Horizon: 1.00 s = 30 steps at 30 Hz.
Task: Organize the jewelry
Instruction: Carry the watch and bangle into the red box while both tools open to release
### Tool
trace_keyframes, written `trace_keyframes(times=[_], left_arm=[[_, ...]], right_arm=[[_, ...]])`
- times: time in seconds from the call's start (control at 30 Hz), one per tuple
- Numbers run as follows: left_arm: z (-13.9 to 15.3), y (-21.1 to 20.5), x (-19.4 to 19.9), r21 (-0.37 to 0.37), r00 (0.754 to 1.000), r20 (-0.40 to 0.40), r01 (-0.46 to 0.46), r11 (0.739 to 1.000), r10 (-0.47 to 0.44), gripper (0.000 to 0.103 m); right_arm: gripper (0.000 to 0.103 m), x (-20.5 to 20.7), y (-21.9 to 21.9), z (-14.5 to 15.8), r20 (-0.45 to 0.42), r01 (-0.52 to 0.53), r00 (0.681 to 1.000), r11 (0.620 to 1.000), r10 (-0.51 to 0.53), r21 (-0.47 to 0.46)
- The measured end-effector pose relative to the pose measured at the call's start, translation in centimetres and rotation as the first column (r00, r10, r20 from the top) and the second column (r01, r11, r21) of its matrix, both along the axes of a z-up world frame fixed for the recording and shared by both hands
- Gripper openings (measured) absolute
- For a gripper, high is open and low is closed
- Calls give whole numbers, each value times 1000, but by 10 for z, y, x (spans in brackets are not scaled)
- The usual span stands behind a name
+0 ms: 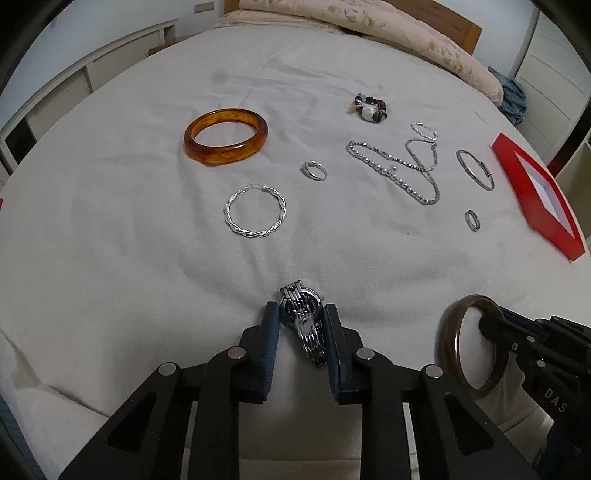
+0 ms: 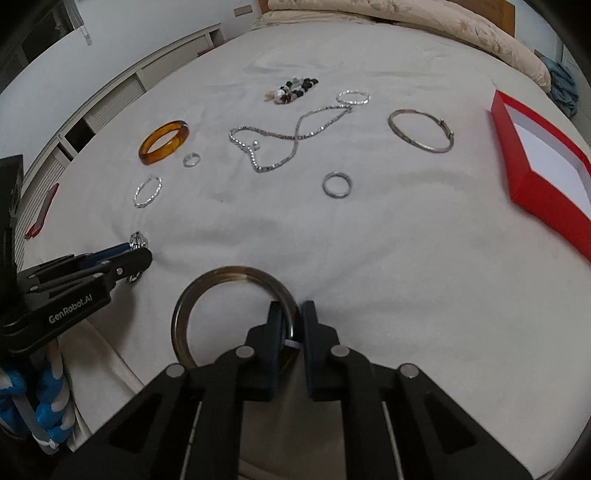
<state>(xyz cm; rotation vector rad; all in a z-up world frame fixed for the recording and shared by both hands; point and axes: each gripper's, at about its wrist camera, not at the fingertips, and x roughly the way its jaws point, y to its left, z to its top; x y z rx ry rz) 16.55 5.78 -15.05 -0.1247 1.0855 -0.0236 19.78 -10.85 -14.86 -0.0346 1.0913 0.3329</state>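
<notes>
My left gripper (image 1: 301,314) is shut on a silver metal watch (image 1: 303,317), held just above the white bedsheet near the bed's front edge; it also shows in the right wrist view (image 2: 138,245). My right gripper (image 2: 293,314) is shut on the rim of a dark brown bangle (image 2: 221,277), which also shows in the left wrist view (image 1: 448,343). On the sheet lie an amber bangle (image 1: 225,138), a twisted silver hoop (image 1: 255,214), a silver ring (image 1: 314,170), a silver necklace (image 1: 402,170), a thin silver bangle (image 2: 421,130) and a plain ring (image 2: 337,185).
An open red box (image 2: 517,147) with a white inside sits at the right edge of the bed. A beaded bracelet (image 2: 293,88) lies further back. Pillows and a folded quilt (image 1: 369,22) are at the head of the bed. Low white cabinets (image 2: 129,85) run along the left.
</notes>
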Motion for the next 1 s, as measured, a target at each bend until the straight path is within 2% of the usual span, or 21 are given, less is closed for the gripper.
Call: trace_keyframes(times=[0.17,0.57,0.77,1.0], left_arm=[[13,1,-10,3,1000,19,3,1000,-3,23],[67,-17,-36,0,991,128,45,999,-45,23],[92,-48,-28,-17,979,172,111,994,-106,23],[119,-105,8,-36,955,208,222,974,-210,23]], right_arm=[[9,-16,-2,15,33,-2,999,1000,2,-5],[9,-59,-27,71,158,62,985,998,-62,3],[9,-65,-67,96,210,142,967,989,-145,25],[9,-45,-139,126,271,268,924,962,-271,48]])
